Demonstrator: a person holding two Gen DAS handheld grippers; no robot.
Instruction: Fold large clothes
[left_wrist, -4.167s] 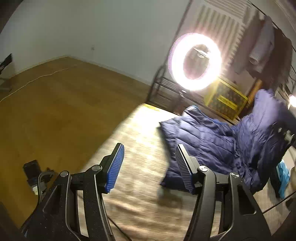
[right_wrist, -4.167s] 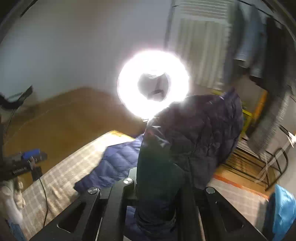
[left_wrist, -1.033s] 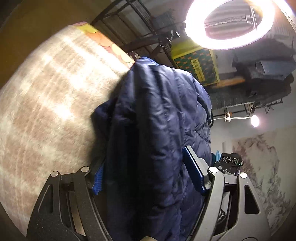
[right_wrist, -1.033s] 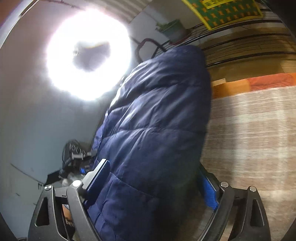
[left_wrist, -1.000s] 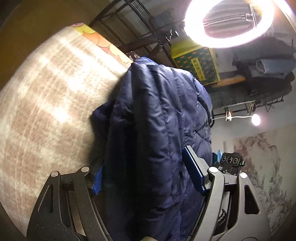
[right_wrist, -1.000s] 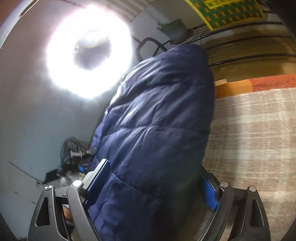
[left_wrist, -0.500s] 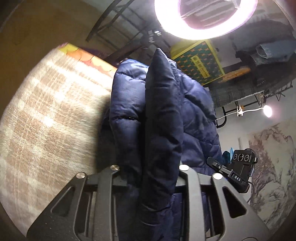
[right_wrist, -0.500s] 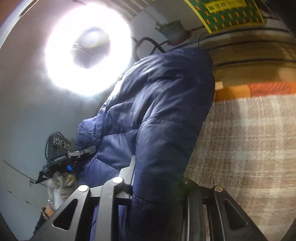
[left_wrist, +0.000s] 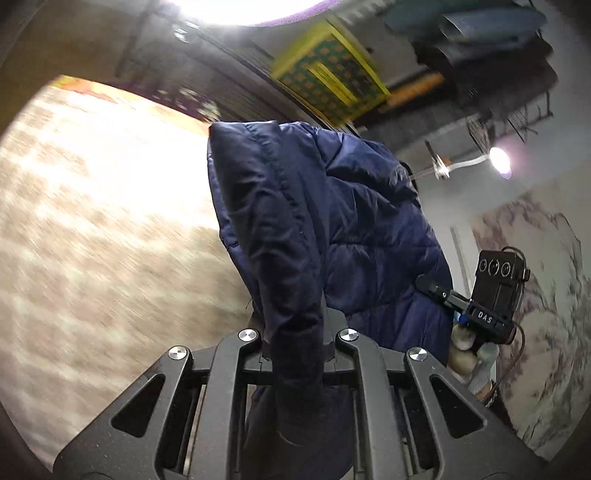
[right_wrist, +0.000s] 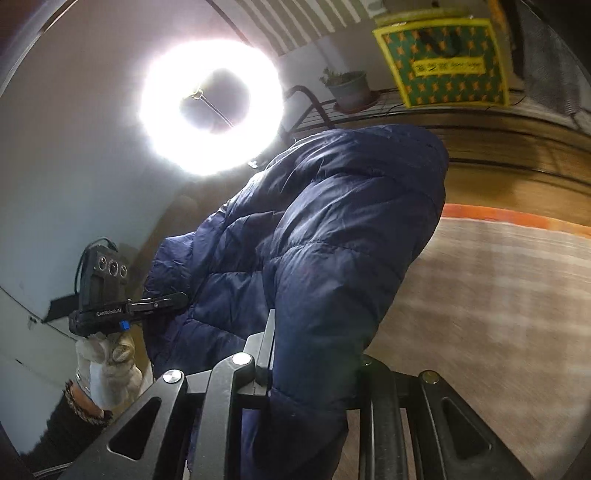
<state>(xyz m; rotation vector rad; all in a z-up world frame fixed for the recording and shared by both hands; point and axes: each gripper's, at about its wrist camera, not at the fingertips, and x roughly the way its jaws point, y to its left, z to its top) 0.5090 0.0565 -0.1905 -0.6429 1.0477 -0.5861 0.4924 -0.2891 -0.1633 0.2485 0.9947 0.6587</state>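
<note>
Both tools (left_wrist: 297, 341) (right_wrist: 314, 363) clamp the navy jacket (left_wrist: 314, 221), hiding the rug (left_wrist: 92, 221).

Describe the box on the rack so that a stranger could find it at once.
Look past the checked rug to the black wire rack by the wall, right of the ring light. The box stands beside a potted plant; it alone is green with orange stars and a yellow border.

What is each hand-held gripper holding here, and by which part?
Both grip the navy puffer jacket: left hand-held gripper and right hand-held gripper each pinch a bunched fold.
</note>
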